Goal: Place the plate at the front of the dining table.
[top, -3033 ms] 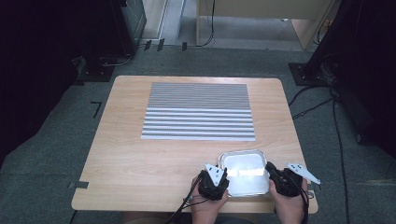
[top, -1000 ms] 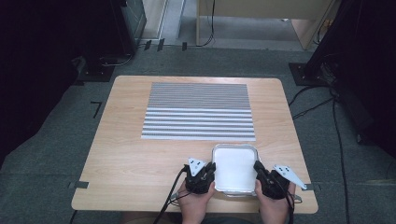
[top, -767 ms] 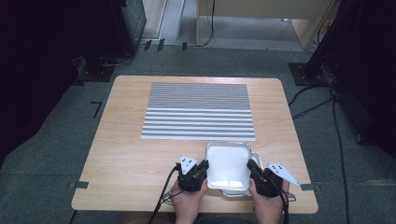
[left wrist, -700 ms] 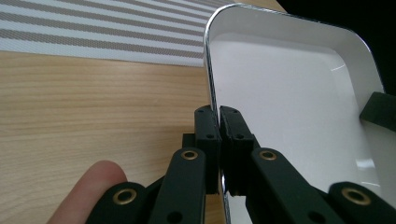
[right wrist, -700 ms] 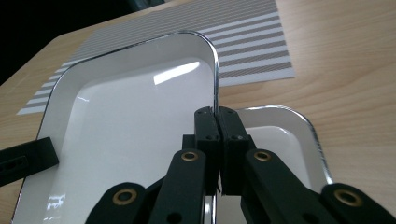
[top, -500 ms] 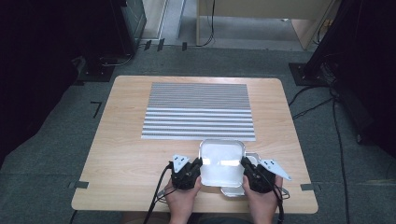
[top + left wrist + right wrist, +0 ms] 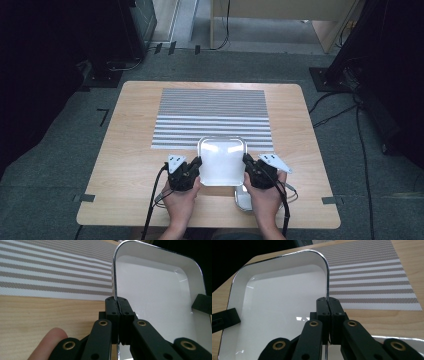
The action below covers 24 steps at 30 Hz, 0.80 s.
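Observation:
A white tray (image 7: 222,160) with a shiny metal rim hangs a little above the table, held by both side rims. My left gripper (image 7: 196,167) is shut on its left rim, and in the left gripper view the jaws (image 7: 117,300) pinch that thin edge of the tray (image 7: 155,290). My right gripper (image 7: 246,162) is shut on the right rim; the right gripper view shows the jaws (image 7: 327,300) clamped on the edge of the tray (image 7: 279,297). The tray's far edge overlaps the near edge of the striped placemat (image 7: 212,117).
A second metal-rimmed tray (image 7: 243,199) lies on the wooden table (image 7: 130,135) near the front edge, partly under the held tray and my right hand; its rim (image 7: 402,340) shows in the right gripper view. Cables trail back from both grippers. Dark floor surrounds the table.
Both grippers have carried the tray left and away from the front edge toward the placemat, lifting it off the second tray, which stays behind.

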Tool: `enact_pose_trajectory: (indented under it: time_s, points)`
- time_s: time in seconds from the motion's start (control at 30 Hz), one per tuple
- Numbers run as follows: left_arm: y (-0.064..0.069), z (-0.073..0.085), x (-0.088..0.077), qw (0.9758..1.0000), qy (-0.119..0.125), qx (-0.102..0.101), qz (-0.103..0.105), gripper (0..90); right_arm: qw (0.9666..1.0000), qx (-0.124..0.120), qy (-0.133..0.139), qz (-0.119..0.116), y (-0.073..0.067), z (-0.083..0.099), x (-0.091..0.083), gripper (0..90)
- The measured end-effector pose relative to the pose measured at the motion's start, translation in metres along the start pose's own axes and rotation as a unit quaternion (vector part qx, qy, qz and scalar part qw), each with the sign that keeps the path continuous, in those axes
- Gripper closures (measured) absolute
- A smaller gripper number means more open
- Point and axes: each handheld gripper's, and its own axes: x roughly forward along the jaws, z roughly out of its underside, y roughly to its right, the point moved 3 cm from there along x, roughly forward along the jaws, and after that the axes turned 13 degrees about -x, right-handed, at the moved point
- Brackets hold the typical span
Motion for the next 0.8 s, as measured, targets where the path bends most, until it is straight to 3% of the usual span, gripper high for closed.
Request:
enact_pose_trajectory:
  time_s: [0.5, 0.67, 0.8]
  points:
    - [-0.010, -0.049, 0.028, 0.9999, 0.008, 0.000, -0.010, 89.8, 0.9999, -0.002, -0.006, -0.010, 0.000, -0.041, 0.042, 89.7]
    - [-0.016, -0.067, 0.044, 0.9997, 0.005, -0.007, -0.021, 89.9, 0.9993, -0.033, -0.014, 0.000, -0.001, -0.061, 0.068, 88.9]
    - [-0.021, -0.079, 0.059, 0.9993, 0.010, 0.005, -0.034, 89.9, 0.9981, -0.057, -0.022, 0.008, 0.000, -0.069, 0.085, 88.0]
